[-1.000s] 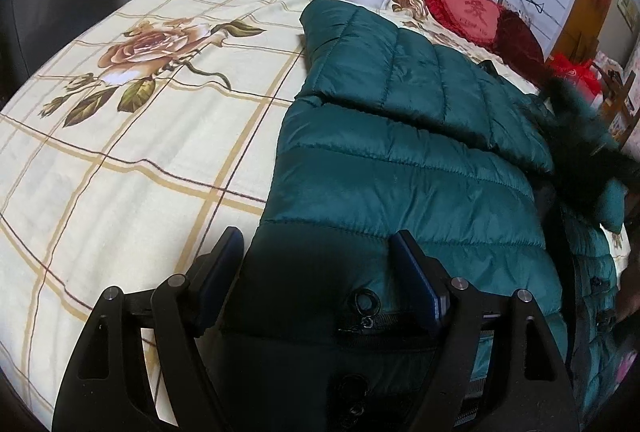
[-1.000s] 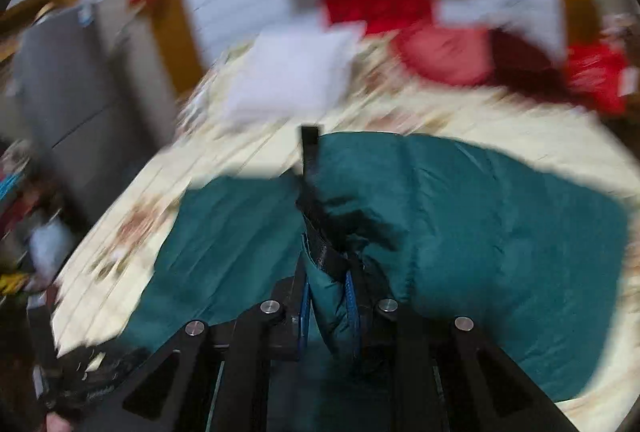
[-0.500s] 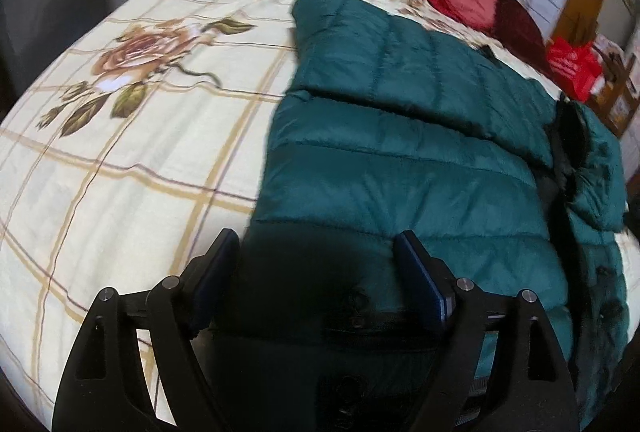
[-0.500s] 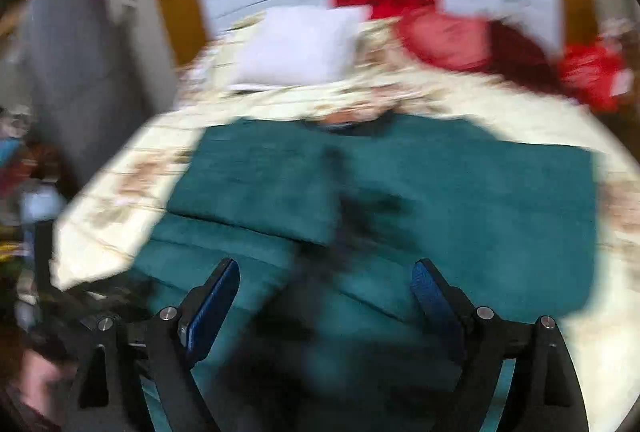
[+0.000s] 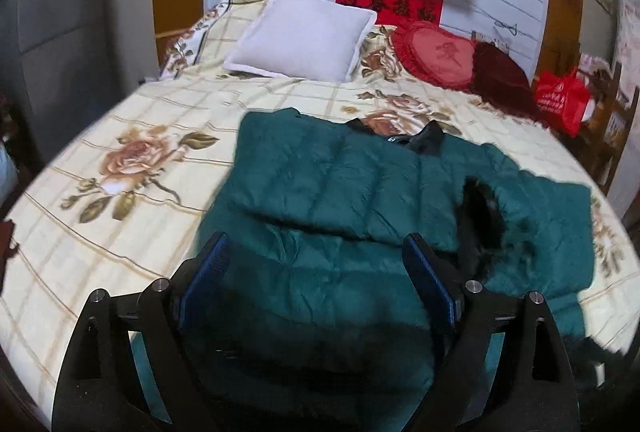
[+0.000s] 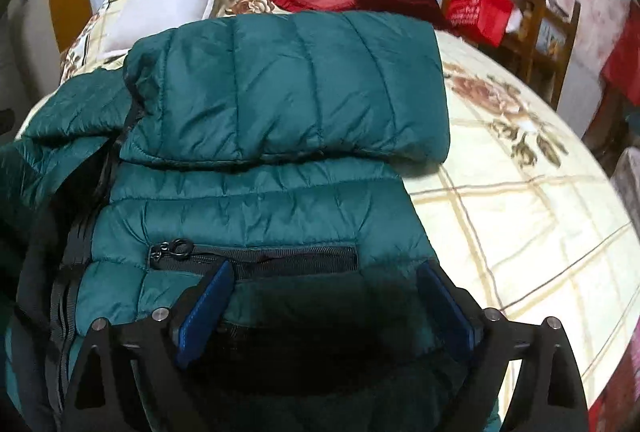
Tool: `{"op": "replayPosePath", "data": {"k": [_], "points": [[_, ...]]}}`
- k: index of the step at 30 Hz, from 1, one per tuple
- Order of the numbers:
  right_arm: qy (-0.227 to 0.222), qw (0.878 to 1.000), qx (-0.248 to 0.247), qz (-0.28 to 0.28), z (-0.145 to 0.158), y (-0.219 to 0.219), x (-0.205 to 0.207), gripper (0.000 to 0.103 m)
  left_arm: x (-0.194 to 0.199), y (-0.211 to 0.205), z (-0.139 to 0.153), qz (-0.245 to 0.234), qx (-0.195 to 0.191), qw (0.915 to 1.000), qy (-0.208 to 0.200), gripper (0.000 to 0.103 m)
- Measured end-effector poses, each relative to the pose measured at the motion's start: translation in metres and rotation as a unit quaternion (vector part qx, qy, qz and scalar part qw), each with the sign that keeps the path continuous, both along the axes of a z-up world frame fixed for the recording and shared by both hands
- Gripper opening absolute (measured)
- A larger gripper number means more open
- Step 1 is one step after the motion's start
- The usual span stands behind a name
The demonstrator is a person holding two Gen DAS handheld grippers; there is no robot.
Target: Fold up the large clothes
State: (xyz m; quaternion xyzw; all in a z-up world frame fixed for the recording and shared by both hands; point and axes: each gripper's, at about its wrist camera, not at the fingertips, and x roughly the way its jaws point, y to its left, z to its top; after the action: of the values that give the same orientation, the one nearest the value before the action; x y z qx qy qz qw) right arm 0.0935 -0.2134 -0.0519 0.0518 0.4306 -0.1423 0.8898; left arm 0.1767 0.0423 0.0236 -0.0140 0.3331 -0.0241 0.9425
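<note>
1. Jacket (image 5: 320,191), teal quilted puffer, lies on the bed (image 5: 120,111); collar toward twelve o'clock, hem toward six, long axis between them.
2. It looks light, soft, puffy and slick; I would pinch hem corners or seams.
3. Left gripper (image 5: 316,276) is opening, released, nothing clamped.
4. Right gripper (image 6: 326,306) is opening over the pocket zipper (image 6: 252,254), nothing clamped.

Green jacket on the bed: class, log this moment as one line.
jacket: sleeves folded in, on bed | left gripper: opening, empty | right gripper: opening, empty
</note>
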Motion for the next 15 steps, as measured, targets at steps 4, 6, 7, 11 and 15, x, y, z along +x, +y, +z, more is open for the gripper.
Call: {"op": "replayPosePath", "data": {"k": [4, 6, 7, 11, 15], "points": [[0.000, 1.000, 0.024, 0.005, -0.001, -0.007, 0.004, 0.094, -0.001, 0.028, -0.021, 0.038, 0.051, 0.9978, 0.019, 0.087], [0.001, 1.000, 0.027, 0.004, -0.002, -0.008, 0.005, 0.095, 0.000, 0.044, -0.016, 0.039, 0.008, 0.9991, 0.017, 0.087], [0.002, 1.000, 0.026, 0.004, -0.002, -0.007, 0.005, 0.096, 0.000, 0.044, -0.011, 0.030, -0.015, 0.9993, 0.014, 0.087], [0.006, 1.000, 0.019, -0.002, -0.004, -0.005, 0.004, 0.097, 0.007, -0.010, 0.002, -0.090, -0.058, 0.9937, 0.035, 0.087], [0.003, 1.000, 0.027, -0.001, -0.005, -0.010, 0.002, 0.098, 0.012, -0.074, -0.006, -0.187, -0.074, 0.9779, 0.059, 0.087]]}}
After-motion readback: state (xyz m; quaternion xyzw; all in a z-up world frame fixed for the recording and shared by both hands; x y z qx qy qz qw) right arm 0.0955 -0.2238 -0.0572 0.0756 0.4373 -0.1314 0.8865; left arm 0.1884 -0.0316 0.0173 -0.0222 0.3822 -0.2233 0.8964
